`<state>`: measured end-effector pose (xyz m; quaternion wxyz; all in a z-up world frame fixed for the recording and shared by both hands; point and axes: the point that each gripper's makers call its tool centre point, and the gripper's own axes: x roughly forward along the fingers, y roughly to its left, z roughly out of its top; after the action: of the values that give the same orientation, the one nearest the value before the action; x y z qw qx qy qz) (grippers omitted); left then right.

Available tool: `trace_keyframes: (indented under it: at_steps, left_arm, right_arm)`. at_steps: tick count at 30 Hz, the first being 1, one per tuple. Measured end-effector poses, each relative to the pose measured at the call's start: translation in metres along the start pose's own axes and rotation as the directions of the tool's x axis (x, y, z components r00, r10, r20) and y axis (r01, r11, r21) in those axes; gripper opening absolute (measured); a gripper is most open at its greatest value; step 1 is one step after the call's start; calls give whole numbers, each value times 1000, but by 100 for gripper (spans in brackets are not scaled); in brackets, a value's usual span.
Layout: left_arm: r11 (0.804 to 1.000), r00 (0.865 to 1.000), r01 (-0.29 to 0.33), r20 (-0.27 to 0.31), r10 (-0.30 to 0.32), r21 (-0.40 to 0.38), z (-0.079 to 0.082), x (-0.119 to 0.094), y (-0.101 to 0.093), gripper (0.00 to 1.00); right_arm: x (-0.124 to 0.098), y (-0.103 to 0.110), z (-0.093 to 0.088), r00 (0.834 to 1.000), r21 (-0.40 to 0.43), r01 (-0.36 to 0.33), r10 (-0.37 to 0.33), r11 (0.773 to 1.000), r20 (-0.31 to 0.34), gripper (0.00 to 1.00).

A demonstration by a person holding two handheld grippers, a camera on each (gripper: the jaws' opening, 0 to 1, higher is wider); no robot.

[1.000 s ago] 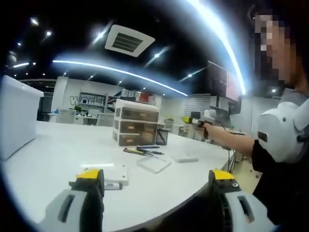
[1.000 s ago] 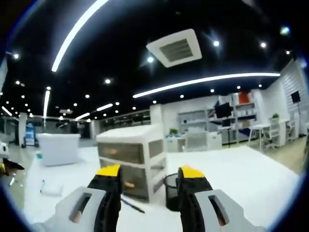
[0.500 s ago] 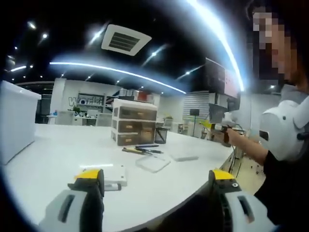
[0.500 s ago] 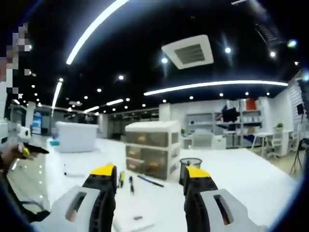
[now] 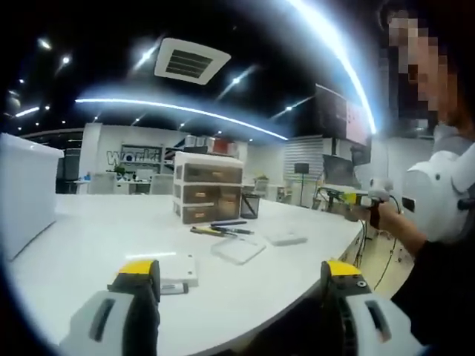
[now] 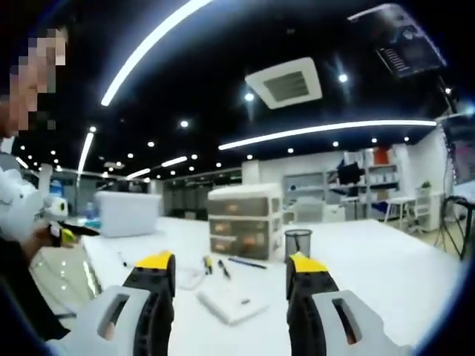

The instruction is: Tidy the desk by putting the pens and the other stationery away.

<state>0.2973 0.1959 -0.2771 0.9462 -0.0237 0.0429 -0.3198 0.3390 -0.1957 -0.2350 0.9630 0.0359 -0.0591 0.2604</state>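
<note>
Several pens (image 5: 221, 230) lie on the white desk (image 5: 89, 237) in front of a small drawer unit (image 5: 206, 196) and a black mesh pen cup (image 5: 250, 206). Two flat white pads (image 5: 237, 249) (image 5: 286, 238) rest nearby, and a small white block (image 5: 178, 268) sits close to my left gripper (image 5: 241, 271), which is open and holds nothing. My right gripper (image 6: 231, 263) is open too, off the desk's edge and facing the drawer unit (image 6: 245, 230), the cup (image 6: 298, 242), the pens (image 6: 215, 265) and a pad (image 6: 231, 302). The right gripper (image 5: 364, 199) appears in a hand at the right.
A large white box (image 5: 26, 189) stands on the desk's left side, seen as box (image 6: 130, 213) from the other side. A person stands at the desk's curved edge, and the left gripper (image 6: 63, 233) sits in their hand. Office shelves and desks lie beyond.
The right gripper has drawn back from the drawer unit, past the desk's edge toward the person, so more of the desk shows in its view. The left gripper has barely moved.
</note>
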Motion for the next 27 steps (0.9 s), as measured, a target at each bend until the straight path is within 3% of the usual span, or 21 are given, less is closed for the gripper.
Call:
trace_keyframes:
  at_steps: [9, 27]
  left_arm:
    - [1000, 1000, -9, -4, 9, 2, 0, 0, 1, 88]
    - [1000, 1000, -19, -4, 19, -7, -4, -6, 2, 88]
  right_arm:
    - [-17, 17, -8, 1000, -13, 25, -25, 1000, -10, 57]
    - [7, 18, -26, 992, -3, -25, 24, 1000, -123, 56]
